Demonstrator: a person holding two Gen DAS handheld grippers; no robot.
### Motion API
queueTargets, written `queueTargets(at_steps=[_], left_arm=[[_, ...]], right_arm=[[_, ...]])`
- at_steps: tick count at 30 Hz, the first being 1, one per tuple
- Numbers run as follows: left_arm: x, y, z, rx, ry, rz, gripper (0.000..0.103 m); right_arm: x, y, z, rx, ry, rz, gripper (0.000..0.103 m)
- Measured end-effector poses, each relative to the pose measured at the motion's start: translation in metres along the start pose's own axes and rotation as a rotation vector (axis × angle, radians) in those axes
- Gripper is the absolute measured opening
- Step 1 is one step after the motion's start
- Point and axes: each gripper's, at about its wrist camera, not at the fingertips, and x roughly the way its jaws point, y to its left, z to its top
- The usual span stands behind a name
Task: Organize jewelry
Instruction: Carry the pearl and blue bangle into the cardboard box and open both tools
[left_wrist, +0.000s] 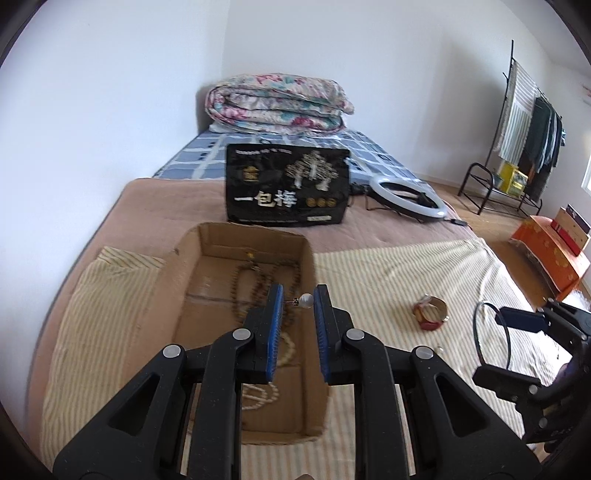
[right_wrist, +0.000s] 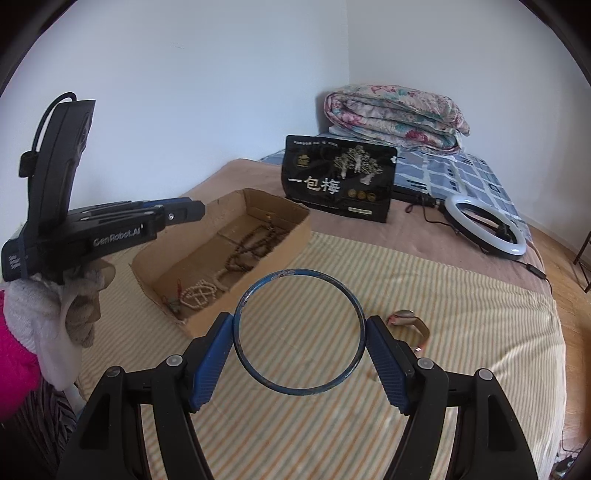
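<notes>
Two grippers near a cardboard box (left_wrist: 255, 240): left gripper (left_wrist: 298, 301) (nearer, above it) pinches a pearl earring (left_wrist: 306, 300); right gripper (right_wrist: 300, 332), spread wide, clamps a blue bangle (right_wrist: 300, 328)

We are in a home bedroom. A bed (left_wrist: 155, 206) fills the scene, with a striped sheet (right_wrist: 424, 295) near us and a checked blue cover (left_wrist: 207, 155) farther off. A folded floral quilt (left_wrist: 277, 99) lies at the far end by the white walls. On the far right a clothes rack (left_wrist: 532, 133) with hanging garments stands on the wooden floor (left_wrist: 491, 225).
</notes>
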Motion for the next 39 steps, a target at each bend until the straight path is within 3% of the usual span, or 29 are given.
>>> queueTargets(at_steps=[10,21,39], left_arm=[[0.016,0.051,0.017,-0.028,-0.011,0.044,0.016],[0.039,0.069,0.025,-0.047,0.016,0.019,0.016],[0.069,0.073,0.037,-0.046,0.038,0.017,0.016]], right_arm=[[0.023,0.037,0.019,-0.006,-0.005,0.054,0.074],[0.064,0.066,0.035,-0.001,0.019,0.105,0.074],[0.115,0.079,0.038,-0.005,0.056,0.124,0.074]])
